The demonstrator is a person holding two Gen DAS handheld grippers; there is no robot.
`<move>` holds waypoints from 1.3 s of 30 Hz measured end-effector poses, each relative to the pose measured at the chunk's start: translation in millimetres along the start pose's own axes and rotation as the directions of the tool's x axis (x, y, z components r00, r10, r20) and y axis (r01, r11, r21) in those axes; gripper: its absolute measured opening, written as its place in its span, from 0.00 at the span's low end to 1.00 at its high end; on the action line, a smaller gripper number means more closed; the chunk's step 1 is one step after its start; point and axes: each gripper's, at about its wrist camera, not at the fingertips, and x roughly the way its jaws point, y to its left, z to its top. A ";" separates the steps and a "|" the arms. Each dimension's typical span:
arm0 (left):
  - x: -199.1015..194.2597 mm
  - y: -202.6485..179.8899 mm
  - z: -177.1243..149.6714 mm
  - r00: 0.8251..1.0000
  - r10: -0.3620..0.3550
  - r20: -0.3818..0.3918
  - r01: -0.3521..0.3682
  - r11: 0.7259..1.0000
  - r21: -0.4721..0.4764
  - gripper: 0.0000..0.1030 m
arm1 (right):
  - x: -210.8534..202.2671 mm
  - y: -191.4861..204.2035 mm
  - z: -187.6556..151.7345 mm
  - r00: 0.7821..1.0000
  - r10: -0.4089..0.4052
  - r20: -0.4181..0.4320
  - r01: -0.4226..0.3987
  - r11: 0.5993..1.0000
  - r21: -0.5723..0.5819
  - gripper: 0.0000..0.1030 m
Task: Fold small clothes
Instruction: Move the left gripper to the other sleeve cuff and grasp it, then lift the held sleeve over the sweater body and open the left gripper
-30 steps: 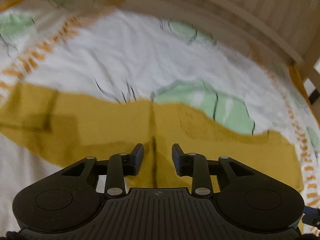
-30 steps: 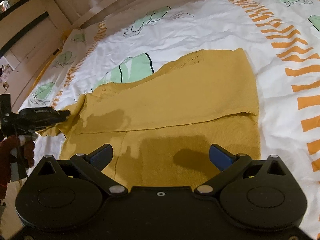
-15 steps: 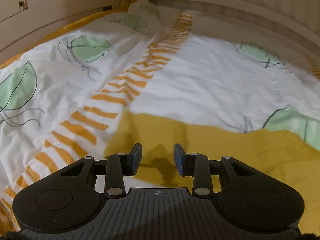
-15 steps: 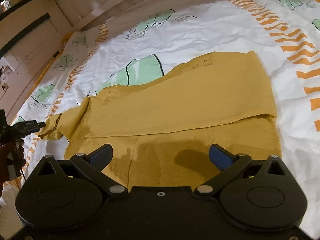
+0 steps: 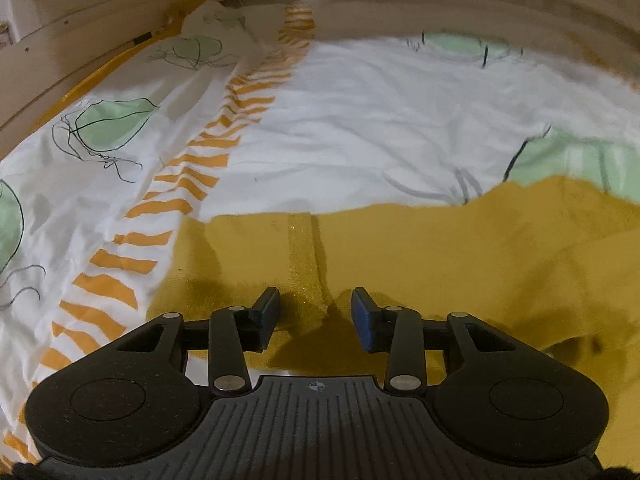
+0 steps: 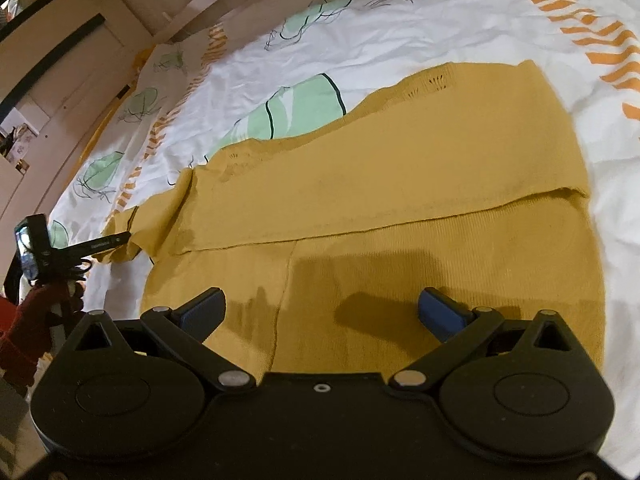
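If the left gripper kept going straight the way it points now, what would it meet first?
Most likely the mustard-yellow knitted garment lying on the bed, about at its ribbed strip; nothing sits between the opening fingers.

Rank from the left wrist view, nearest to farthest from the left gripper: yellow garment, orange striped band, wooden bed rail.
1. yellow garment: directly under and ahead of the left gripper, whose jaws are opening.
2. orange striped band: printed on the duvet, running off ahead to the left.
3. wooden bed rail: across the far edge of the bed.

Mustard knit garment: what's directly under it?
The mustard knit garment lies flat on a white bedcover printed with green leaves and orange stripes. One green leaf disappears beneath its far edge; whatever print lies under the rest is covered.
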 end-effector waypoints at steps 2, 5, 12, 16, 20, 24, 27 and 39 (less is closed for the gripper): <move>6.0 -0.5 -0.2 1.000 0.023 0.006 -0.023 1.000 0.019 0.37 | -0.5 0.4 0.0 1.000 -0.002 -0.001 0.002 1.000 -0.005 1.00; 6.9 7.5 2.9 1.000 0.020 0.019 -0.020 1.000 -0.016 0.24 | 0.5 0.6 0.0 1.000 -0.003 0.000 0.003 1.000 -0.004 1.00; -11.3 73.7 11.3 0.997 -0.048 0.057 0.067 0.909 -0.411 0.09 | 3.0 0.8 -0.5 1.000 -0.005 0.000 0.005 1.000 0.005 1.00; -37.1 99.1 17.6 0.991 -0.061 0.123 0.115 0.856 -0.503 0.09 | 1.5 1.3 0.5 1.000 0.005 0.000 -0.005 1.000 0.017 1.00; -55.9 120.9 20.3 0.983 -0.082 0.164 0.164 0.797 -0.582 0.09 | -2.0 3.3 3.1 1.000 0.025 0.007 -0.025 0.999 0.025 1.00; -76.7 136.8 25.6 0.984 -0.055 0.169 0.141 0.817 -0.558 0.09 | -6.2 10.3 5.8 0.998 0.053 0.025 -0.053 0.998 0.023 1.00; -90.7 151.7 30.1 0.983 -0.044 0.177 0.138 0.814 -0.564 0.09 | -8.4 21.3 6.4 0.996 0.081 0.041 -0.082 0.997 0.011 1.00; -161.6 137.6 84.9 0.942 -0.156 0.298 0.298 0.797 -0.526 0.09 | -18.3 39.5 9.3 0.988 0.144 0.057 -0.144 0.990 -0.011 1.00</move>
